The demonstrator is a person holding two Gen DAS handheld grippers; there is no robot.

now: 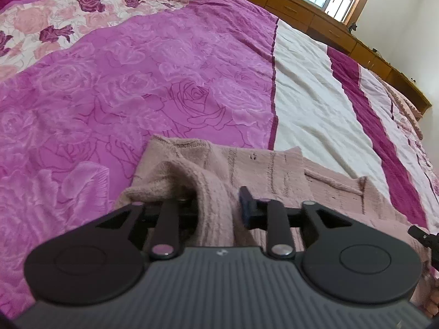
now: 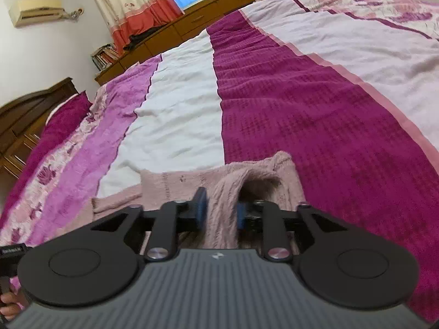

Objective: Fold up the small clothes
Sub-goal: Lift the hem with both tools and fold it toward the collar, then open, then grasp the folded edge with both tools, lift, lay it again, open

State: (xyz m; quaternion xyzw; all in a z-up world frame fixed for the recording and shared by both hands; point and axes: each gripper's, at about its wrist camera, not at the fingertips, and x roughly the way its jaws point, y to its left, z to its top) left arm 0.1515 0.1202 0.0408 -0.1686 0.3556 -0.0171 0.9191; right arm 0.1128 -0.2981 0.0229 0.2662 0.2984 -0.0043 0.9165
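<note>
The left gripper is showing its fingers standing apart, a fold of the pink knit sweater lying loosely between them. The right gripper is likewise parted around its own bunched fold. The sweater is lying low in both frames on the bedspread, its length running crosswise between the grippers, each equally near.
</note>
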